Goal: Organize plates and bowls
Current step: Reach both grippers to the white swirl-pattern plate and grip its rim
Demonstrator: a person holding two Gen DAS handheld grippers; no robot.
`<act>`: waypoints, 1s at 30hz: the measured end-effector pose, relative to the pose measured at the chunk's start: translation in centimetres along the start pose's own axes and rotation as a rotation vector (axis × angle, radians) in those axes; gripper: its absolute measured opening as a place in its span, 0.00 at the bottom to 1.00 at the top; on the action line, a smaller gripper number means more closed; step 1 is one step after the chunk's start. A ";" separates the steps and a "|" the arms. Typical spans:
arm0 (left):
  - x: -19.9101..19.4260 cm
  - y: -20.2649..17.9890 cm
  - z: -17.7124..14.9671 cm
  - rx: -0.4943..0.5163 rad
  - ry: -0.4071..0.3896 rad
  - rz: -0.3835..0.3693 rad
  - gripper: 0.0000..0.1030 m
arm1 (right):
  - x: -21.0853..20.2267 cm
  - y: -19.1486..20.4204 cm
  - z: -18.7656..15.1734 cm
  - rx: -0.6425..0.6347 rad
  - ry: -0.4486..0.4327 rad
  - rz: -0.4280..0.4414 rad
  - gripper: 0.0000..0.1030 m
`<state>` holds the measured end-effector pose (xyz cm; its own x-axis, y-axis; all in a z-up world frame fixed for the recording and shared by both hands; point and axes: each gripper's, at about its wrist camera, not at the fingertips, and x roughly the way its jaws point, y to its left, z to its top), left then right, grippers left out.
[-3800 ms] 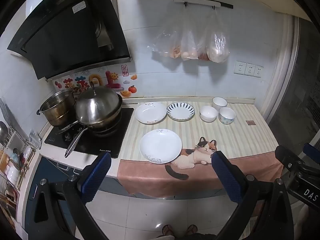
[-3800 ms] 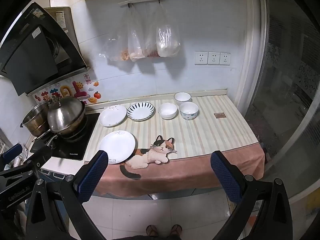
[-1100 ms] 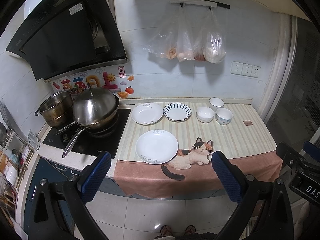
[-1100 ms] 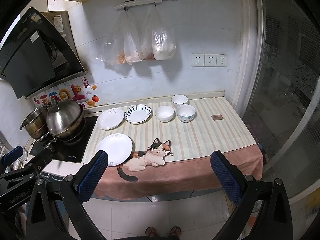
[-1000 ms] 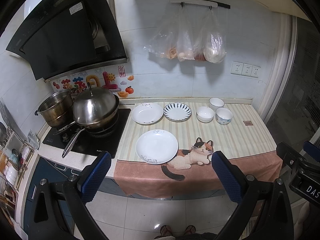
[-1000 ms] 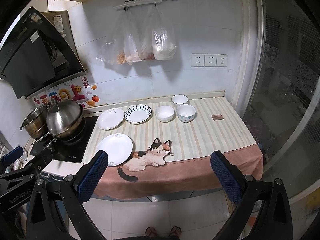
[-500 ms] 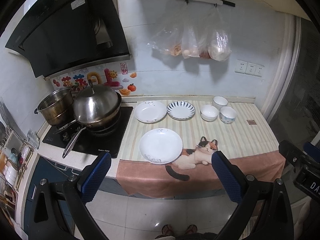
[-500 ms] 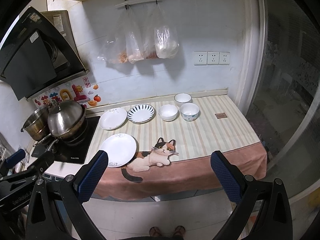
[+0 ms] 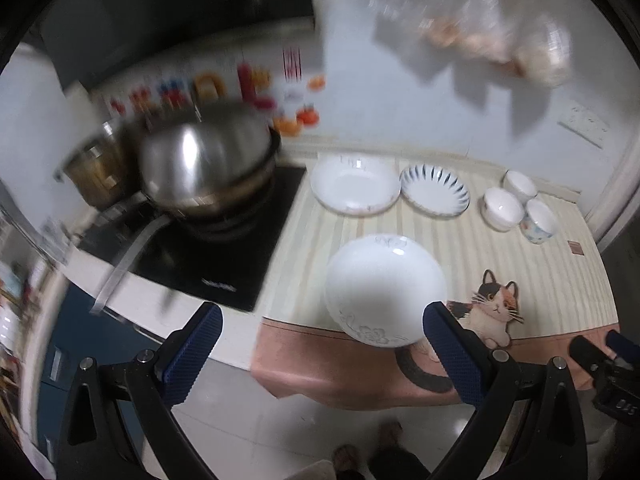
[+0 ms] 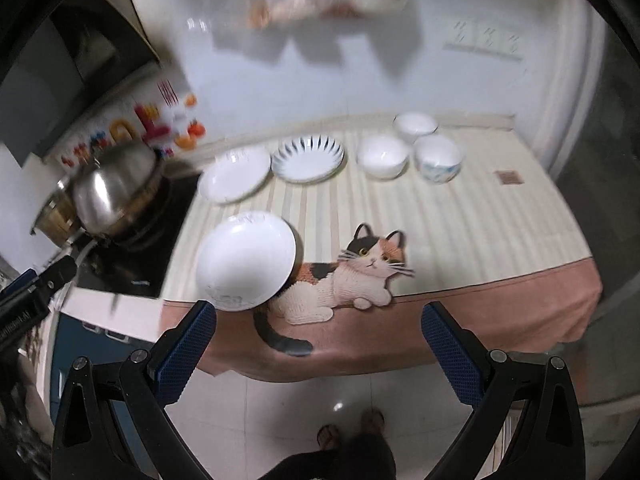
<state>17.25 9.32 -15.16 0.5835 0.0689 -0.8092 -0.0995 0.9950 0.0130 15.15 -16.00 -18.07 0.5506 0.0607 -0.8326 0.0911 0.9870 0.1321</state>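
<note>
A white plate with a floral rim point(image 9: 385, 289) point(image 10: 247, 265) lies near the counter's front edge. Behind it lie a second white plate point(image 9: 355, 189) point(image 10: 235, 179) and a blue-striped plate point(image 9: 435, 194) point(image 10: 308, 159). Three bowls stand to the right: two white point(image 9: 502, 209) point(image 9: 520, 186) and one patterned point(image 9: 540, 221) point(image 10: 438, 164). My left gripper point(image 9: 320, 340) is open and empty, in front of the counter below the near plate. My right gripper point(image 10: 318, 332) is open and empty, in front of the counter edge.
A lidded steel pan point(image 9: 208, 164) and a pot point(image 9: 96, 172) sit on the black cooktop point(image 9: 224, 256) at the left. A striped cloth with a cat picture point(image 10: 356, 272) covers the counter. Bags point(image 9: 496, 36) hang on the wall. The person's feet point(image 10: 348, 436) stand on the tiled floor.
Both grippers have moved quickly forward and down toward the counter; the view is blurred and the plates and bowls look much larger. Nothing on the counter has moved.
</note>
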 end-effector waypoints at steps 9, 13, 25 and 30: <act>15.6 0.2 1.3 -0.051 0.273 -0.054 0.91 | 18.1 0.7 4.7 -0.047 0.219 0.089 0.99; 21.5 0.1 1.1 -0.080 0.391 -0.092 0.74 | 24.7 1.3 5.7 -0.057 0.328 0.145 0.94; 28.5 0.2 0.3 -0.092 0.542 -0.119 0.28 | 35.9 3.4 6.2 -0.084 0.545 0.260 0.21; 27.9 0.1 0.1 -0.084 0.516 -0.115 0.27 | 35.7 4.0 6.2 -0.109 0.522 0.268 0.21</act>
<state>33.61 11.34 -37.64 0.1242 -0.1058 -0.9866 -0.1348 0.9833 -0.1224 40.29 -10.77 -43.95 0.0595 0.3473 -0.9359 -0.0952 0.9352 0.3410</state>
